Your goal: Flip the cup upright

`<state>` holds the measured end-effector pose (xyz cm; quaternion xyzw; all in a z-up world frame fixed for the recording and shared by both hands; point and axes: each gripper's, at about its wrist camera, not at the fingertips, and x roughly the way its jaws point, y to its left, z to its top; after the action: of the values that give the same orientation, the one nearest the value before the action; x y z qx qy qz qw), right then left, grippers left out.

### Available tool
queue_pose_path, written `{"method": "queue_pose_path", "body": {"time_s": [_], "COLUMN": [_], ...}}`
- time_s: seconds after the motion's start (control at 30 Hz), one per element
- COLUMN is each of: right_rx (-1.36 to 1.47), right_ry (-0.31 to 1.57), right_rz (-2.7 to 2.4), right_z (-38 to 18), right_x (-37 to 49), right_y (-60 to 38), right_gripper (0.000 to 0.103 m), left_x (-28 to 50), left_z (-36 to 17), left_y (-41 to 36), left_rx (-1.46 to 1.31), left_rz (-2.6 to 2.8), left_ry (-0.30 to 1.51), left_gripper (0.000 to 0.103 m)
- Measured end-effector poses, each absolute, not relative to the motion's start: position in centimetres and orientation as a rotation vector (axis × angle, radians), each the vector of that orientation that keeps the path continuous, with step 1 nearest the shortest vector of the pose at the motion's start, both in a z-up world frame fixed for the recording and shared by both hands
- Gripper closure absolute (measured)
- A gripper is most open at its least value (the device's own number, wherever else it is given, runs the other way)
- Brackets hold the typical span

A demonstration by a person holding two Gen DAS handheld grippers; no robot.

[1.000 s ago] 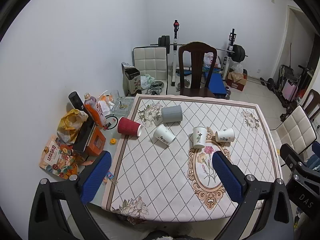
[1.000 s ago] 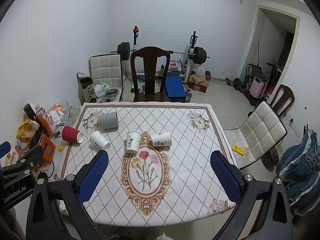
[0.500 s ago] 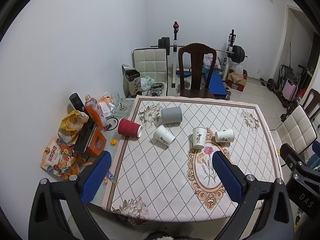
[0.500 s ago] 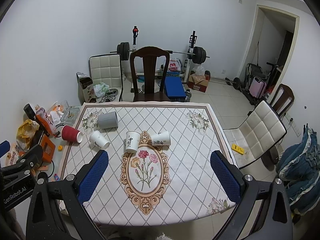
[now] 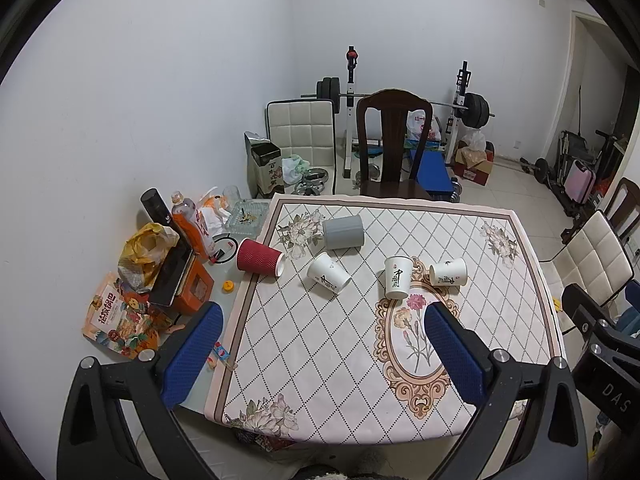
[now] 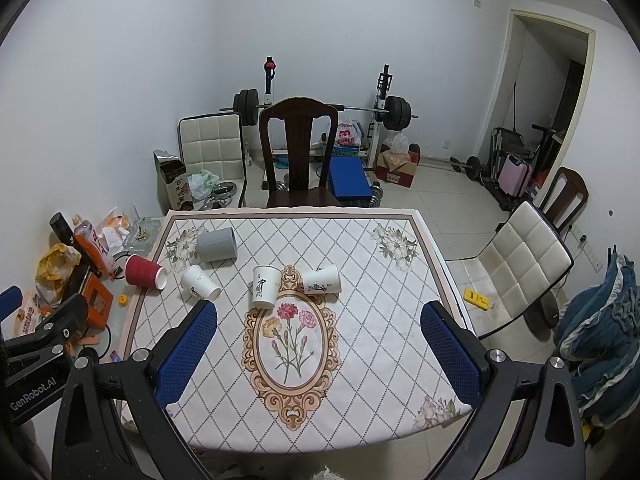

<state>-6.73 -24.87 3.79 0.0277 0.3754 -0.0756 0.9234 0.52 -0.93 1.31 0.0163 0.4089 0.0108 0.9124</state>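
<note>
Several cups lie on the patterned tablecloth (image 5: pixel 320 360). A red ribbed cup (image 5: pixel 259 257) (image 6: pixel 144 272), a grey cup (image 5: pixel 343 232) (image 6: pixel 216 244) and two white cups (image 5: pixel 329 279) (image 5: pixel 449 272) lie on their sides. A white cup with black writing (image 5: pixel 397 277) (image 6: pixel 265 286) stands mouth down. My left gripper (image 5: pixel 320 344) and right gripper (image 6: pixel 318 340) are both open and empty, high above the near edge of the table, well away from every cup.
A dark wooden chair (image 5: pixel 394 148) stands at the table's far side. Bottles, snack bags and an orange box (image 5: pixel 192 288) clutter the glass strip left of the cloth. A white padded chair (image 6: pixel 520 260) stands to the right. Weights and a bench (image 6: pixel 348 184) are behind.
Both views have drifted slightly, so the table sits a little higher in frame. No cup has moved and both grippers stay open.
</note>
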Motion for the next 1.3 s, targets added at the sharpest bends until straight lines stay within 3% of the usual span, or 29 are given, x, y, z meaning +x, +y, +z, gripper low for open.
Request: {"method": "queue_pose_path", "body": {"time_s": [1.3], "right_rx": [0.070], "right_ry": [0.795], "right_rz": [-0.115], "right_z": [3.9], "right_x": [-5.4], "right_y": [-25.3], "right_gripper": [0.000], "left_x": [0.9], "left_z": [0.8], "left_y": [-1.3], "left_rx": [0.020], "left_rz": [0.048], "left_ry": [0.856], "left_gripper": [0.000]}}
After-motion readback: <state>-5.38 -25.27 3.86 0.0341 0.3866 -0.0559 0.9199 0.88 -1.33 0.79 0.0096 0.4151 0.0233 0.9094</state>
